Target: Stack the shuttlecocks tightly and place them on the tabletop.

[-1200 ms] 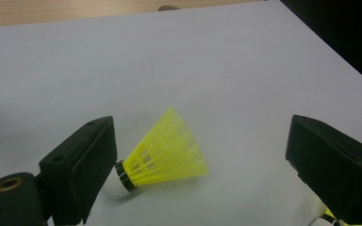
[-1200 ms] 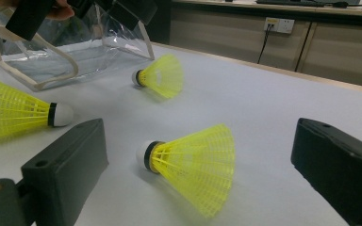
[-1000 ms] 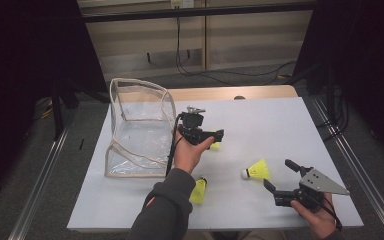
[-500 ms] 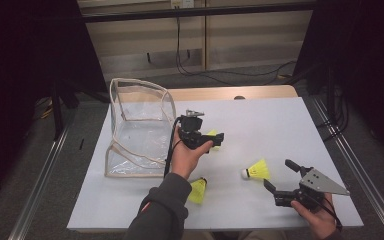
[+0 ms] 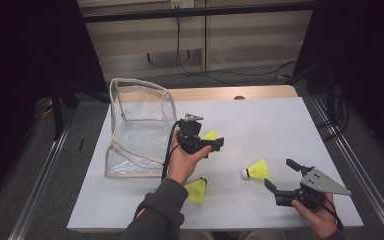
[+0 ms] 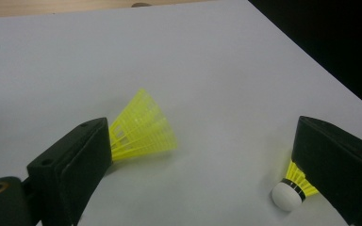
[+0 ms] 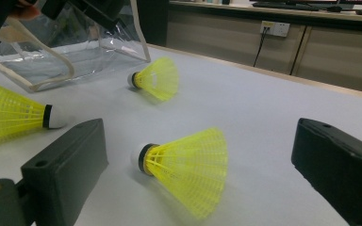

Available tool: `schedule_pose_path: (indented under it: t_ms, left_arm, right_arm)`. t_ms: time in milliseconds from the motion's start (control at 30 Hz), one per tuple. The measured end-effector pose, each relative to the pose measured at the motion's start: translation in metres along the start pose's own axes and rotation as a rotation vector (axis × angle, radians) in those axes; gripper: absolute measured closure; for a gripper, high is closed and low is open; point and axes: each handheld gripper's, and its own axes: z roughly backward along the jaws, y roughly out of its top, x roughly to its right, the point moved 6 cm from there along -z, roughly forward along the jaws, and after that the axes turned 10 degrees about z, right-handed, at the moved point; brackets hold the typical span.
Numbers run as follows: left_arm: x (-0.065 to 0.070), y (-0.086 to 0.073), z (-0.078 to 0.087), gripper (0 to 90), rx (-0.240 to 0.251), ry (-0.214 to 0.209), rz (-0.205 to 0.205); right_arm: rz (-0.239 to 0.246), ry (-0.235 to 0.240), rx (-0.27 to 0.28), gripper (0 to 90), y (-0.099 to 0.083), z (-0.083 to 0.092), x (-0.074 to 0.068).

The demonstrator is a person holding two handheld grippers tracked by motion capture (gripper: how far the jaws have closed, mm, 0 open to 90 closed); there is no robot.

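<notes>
Three yellow shuttlecocks lie on the white table (image 5: 260,125). One shuttlecock (image 5: 210,135) (image 6: 141,127) rests just beside a jaw of my left gripper (image 5: 206,145) (image 6: 202,141), which is open with nothing between its jaws. A second shuttlecock (image 5: 256,170) (image 7: 188,162) lies in front of my open right gripper (image 5: 281,175) (image 7: 200,141), roughly between its jaws without touching them; its white cork (image 6: 287,195) peeks out by the left gripper's other jaw. The third shuttlecock (image 5: 197,190) (image 7: 14,115) lies by the left forearm.
A clear plastic bag (image 5: 135,127) (image 7: 66,56) with a beige rim lies at the table's left, its mouth facing the shuttlecocks. A wooden strip (image 5: 230,93) borders the far edge. Dark floor and metal rails flank both sides.
The left hand has turned and shifted its gripper slightly near the bag's mouth, beside the shuttlecock there. The right gripper and the other two shuttlecocks have stayed put.
</notes>
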Motion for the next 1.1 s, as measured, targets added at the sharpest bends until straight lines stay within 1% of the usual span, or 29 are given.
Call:
schedule_pose_path:
  t_ms: [100,133,200,300,600,700,800,833,967,1000,1100]
  left_arm:
    - [0.0,-0.002,0.001,5.4,-0.005,-0.006,-0.001]
    - [0.0,-0.004,0.002,5.4,-0.001,-0.017,0.009]
    - [0.0,-0.005,0.002,5.4,-0.003,-0.014,-0.003]
    - [0.001,-0.007,0.003,5.4,-0.006,-0.014,-0.009]
    - [0.008,-0.015,0.008,5.4,-0.024,-0.057,-0.014]
    - [0.007,-0.016,0.009,5.3,-0.019,-0.059,-0.011]
    - [0.006,-0.019,0.01,5.2,-0.029,-0.052,-0.017]
    - [0.007,-0.021,0.011,5.2,-0.04,-0.06,-0.023]
    - [0.007,-0.022,0.015,5.2,-0.037,-0.065,-0.023]
    - [0.007,-0.022,0.016,5.2,-0.038,-0.072,-0.022]
    - [0.009,-0.024,0.017,5.2,-0.049,-0.079,-0.029]
  right_arm:
    - [-0.01,-0.005,-0.001,3.3,-0.001,0.0,0.002]
    - [-0.012,-0.008,-0.003,3.3,-0.001,0.0,0.003]
    - [-0.01,-0.008,-0.001,3.2,-0.001,0.0,0.003]
    - [-0.01,-0.003,0.0,3.2,-0.001,0.0,0.002]
    - [-0.013,0.0,0.0,3.1,-0.001,0.0,0.003]
    - [-0.012,-0.001,0.0,3.1,0.0,0.0,0.003]
    - [-0.01,0.006,-0.001,3.2,0.0,-0.001,0.001]
    - [-0.01,0.006,-0.001,3.2,0.0,-0.001,0.001]
    - [-0.01,0.007,-0.004,3.4,0.0,-0.001,0.002]
    - [-0.011,0.009,-0.002,3.3,0.0,0.0,0.002]
    - [-0.011,0.006,-0.004,3.3,0.0,0.0,0.002]
